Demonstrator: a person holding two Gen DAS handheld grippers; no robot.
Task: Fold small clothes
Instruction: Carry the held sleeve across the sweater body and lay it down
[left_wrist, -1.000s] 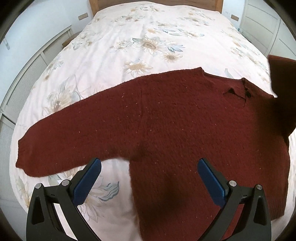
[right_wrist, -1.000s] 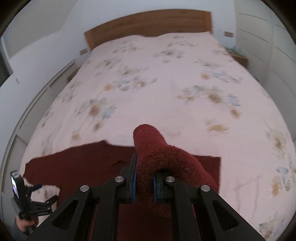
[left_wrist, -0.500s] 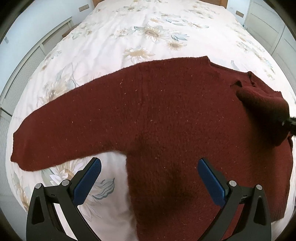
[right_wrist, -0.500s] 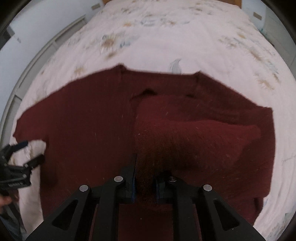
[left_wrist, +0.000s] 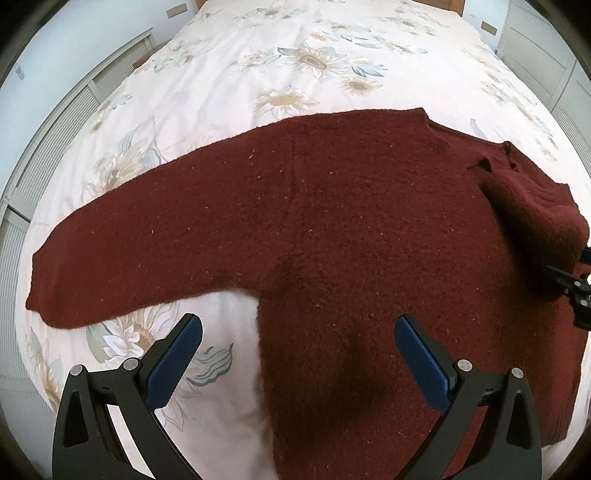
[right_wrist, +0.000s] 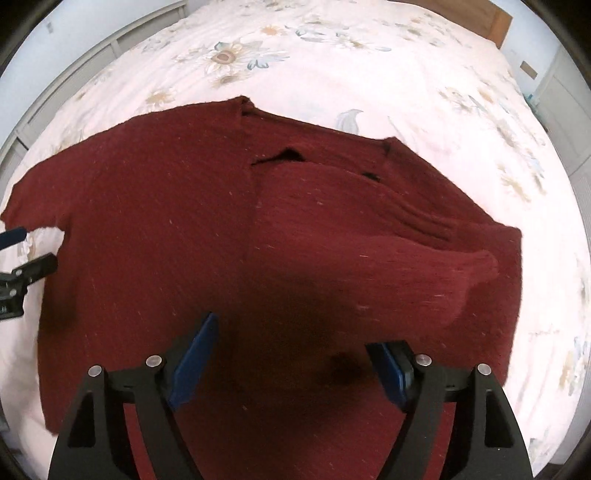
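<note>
Both tongs stand apart and empty. The right gripper (right_wrist: 288, 354) has just been opening, and the folded sleeve (right_wrist: 369, 258) it hovers over lies free below, its pads (right_wrist: 192, 360) touching no wool. The left gripper (left_wrist: 295, 363) hangs wide above the near left side of the body, by the armpit, and holds nothing.

The dark red knitted sweater (left_wrist: 332, 229) lies flat on the near part of the bed, collar (right_wrist: 284, 157) toward the far side. Its right sleeve is laid across the chest; the left sleeve (left_wrist: 129, 251) reaches out flat toward the left.

The knit looks thick, soft and limp: light to lift, likely to sag and stretch if taken by one corner, and fuzzy enough that it should not slip from the pads. I would take the left sleeve at its cuff (left_wrist: 40, 288), pinching the full thickness of the edge.

Around it there is only the floral duvet (left_wrist: 295, 62), with the wooden headboard (right_wrist: 498, 18) far off. Nothing blocks the next fold, though the soft bedding could get pinched along with the wool.
</note>
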